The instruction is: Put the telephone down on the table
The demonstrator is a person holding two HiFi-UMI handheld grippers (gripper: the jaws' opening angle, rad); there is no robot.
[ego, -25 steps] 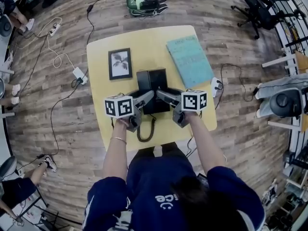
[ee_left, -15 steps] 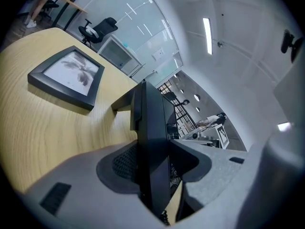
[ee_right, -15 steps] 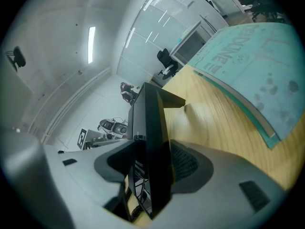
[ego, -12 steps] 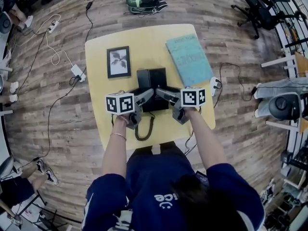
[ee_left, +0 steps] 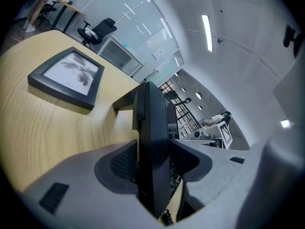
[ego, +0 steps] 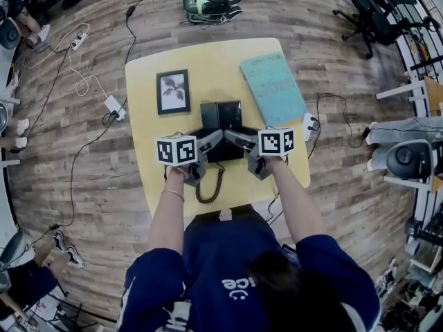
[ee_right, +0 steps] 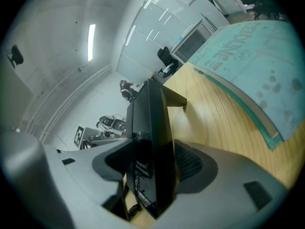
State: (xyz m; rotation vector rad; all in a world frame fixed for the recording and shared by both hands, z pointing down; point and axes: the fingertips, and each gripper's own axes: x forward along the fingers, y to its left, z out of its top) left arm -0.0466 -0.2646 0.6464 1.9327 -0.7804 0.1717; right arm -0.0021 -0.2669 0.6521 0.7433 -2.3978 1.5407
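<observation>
The black telephone (ego: 221,122) stands on edge near the middle of the yellow table (ego: 208,64), its coiled cord (ego: 208,189) trailing toward the front edge. My left gripper (ego: 214,137) clamps its left side and my right gripper (ego: 232,137) its right side. In the left gripper view the telephone (ee_left: 152,147) fills the gap of the left gripper (ee_left: 155,173), with both pads pressed on it. In the right gripper view the telephone (ee_right: 152,137) sits in the right gripper (ee_right: 150,173); those jaws are opening, though the pads still touch it.
A framed picture (ego: 172,91) lies at the table's back left and a teal book (ego: 272,87) at the back right. A white adapter (ego: 309,124) sits at the right edge. A backpack (ego: 210,0) and cables lie on the floor beyond the table.
Both grippers and the telephone stay in the same place on the table; only the head view shifts slightly.
</observation>
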